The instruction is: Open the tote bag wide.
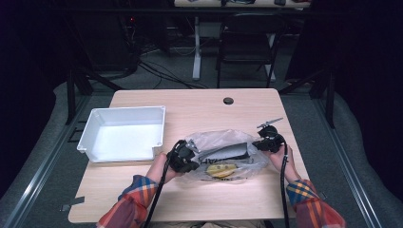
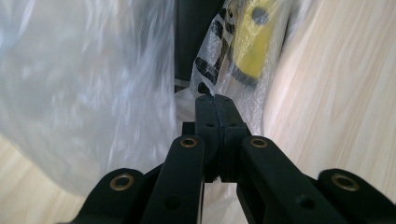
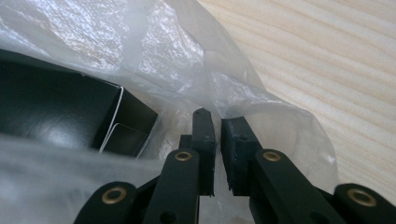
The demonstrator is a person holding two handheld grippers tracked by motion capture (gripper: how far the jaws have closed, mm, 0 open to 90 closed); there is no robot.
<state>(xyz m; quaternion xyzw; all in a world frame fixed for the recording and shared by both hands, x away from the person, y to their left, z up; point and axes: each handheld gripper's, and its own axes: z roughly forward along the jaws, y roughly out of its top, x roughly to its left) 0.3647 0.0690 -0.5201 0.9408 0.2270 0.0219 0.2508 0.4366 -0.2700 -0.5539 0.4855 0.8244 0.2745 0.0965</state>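
A clear plastic bag lies on the wooden table, between my two grippers. Inside it are a black box and a yellow, black-printed item. My left gripper is at the bag's left edge. In the left gripper view its jaws are pressed together on the film of the bag, with the yellow item beyond. My right gripper is at the bag's right edge. In the right gripper view a fold of the bag runs into the narrow slit between its jaws, beside the black box.
An empty white tray sits on the left part of the table. A round cable hole is near the far edge. A dark chair and a table leg stand on the floor beyond. Bare wood lies in front of the bag.
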